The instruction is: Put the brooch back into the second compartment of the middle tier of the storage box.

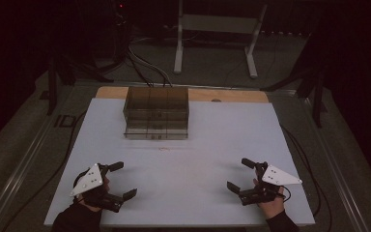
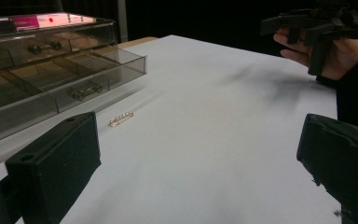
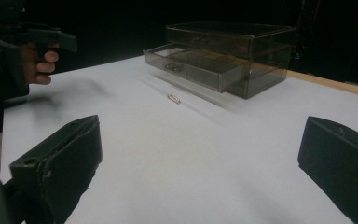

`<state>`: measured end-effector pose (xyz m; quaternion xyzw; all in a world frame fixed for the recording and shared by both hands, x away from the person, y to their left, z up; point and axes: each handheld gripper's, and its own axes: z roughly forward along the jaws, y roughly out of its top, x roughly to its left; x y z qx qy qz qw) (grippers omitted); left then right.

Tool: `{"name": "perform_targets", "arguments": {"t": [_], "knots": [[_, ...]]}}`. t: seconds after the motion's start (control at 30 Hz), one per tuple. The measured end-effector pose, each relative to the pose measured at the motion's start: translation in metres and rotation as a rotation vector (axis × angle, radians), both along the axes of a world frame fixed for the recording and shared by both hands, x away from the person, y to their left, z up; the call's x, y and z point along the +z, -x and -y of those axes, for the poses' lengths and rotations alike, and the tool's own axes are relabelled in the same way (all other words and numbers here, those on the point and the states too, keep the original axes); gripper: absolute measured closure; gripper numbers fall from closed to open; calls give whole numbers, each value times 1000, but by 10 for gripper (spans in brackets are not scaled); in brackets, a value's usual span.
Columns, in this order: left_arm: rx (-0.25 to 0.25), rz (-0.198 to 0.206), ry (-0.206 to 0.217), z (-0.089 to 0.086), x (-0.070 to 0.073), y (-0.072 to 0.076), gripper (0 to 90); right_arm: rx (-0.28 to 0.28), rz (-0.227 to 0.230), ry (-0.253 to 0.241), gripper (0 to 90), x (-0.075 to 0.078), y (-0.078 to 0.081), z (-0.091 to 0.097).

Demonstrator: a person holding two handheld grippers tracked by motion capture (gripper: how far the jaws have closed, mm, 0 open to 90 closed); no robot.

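A smoky clear drawer box [image 1: 157,112] stands at the far middle of the white board, its bottom drawer [image 2: 70,77] pulled out a little with small metal parts in its compartments. A small pale metal piece [image 1: 164,149] lies on the board just in front of the drawer, also seen as a small perforated strip [image 2: 121,119] and a tiny piece [image 3: 174,98]. My left gripper [image 1: 124,179] hovers at the near left, open and empty. My right gripper [image 1: 238,175] hovers at the near right, open and empty. Both point toward the middle.
The white board [image 1: 183,159] lies on a wooden table whose edge [image 1: 232,94] shows at the back. Cables run along the floor at both sides. A white metal stand [image 1: 216,29] is behind the table.
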<state>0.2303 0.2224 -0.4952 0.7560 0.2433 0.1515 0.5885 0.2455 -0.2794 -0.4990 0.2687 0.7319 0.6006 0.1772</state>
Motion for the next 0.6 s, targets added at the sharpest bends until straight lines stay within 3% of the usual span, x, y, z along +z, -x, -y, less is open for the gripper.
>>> {"name": "perform_targets", "arguments": {"t": [0.27, 0.6], "knots": [[28, -4, 8, -4, 0, 0, 1, 17, -4, 1, 0, -1, -4, -1], [14, 1, -9, -2, -1, 1, 1, 25, 0, 4, 0, 1, -3, -2]]}}
